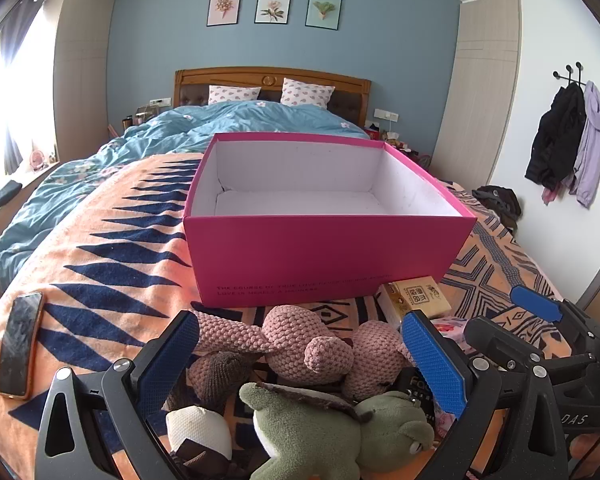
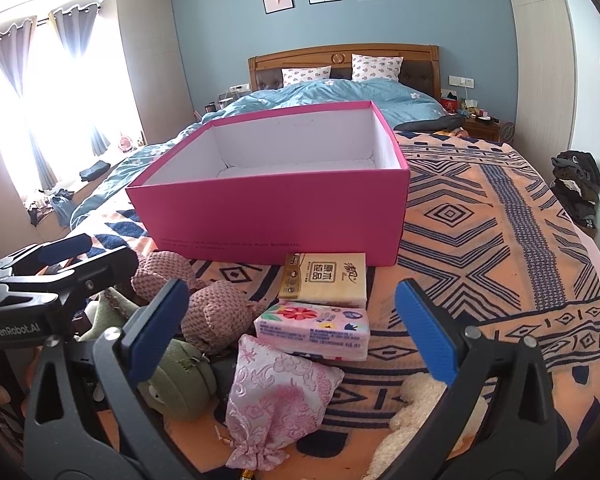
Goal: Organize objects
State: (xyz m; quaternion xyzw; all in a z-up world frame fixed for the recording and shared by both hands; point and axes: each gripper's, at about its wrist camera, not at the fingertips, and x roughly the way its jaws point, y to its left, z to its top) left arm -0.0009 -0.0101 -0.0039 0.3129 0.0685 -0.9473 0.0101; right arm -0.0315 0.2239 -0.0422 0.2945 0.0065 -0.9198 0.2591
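Your left gripper (image 1: 300, 356) spread over pink knit toy (image 1: 300, 348), green frog (image 1: 340, 432) near. Risk: pinching both. Pink box (image 1: 328, 256) far, empty. Right gripper (image 2: 296, 328) spread over tissue packs (image 2: 314, 332); pouch (image 2: 276, 396) may snag.

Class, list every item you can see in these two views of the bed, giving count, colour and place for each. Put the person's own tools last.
Box: 1, pink outside, white inside, open, on the blanket.
Blanket: 1, orange with navy pattern, covering the near bed.
Knitted toy: 1, pink, in front of the box.
Frog toy: 1, green, nearest the left camera.
Tissue packs: 2, tan against the box, pink floral just nearer.
Pouch: 1, pink brocade, before the packs.
Fluffy toy: 1, cream, by the right gripper.
Phone: 1, dark, blanket's left edge.
Pillows: 2, white patterned, at the headboard.
Pictures: 3, on the blue wall.
Left gripper: open.
Right gripper: open.
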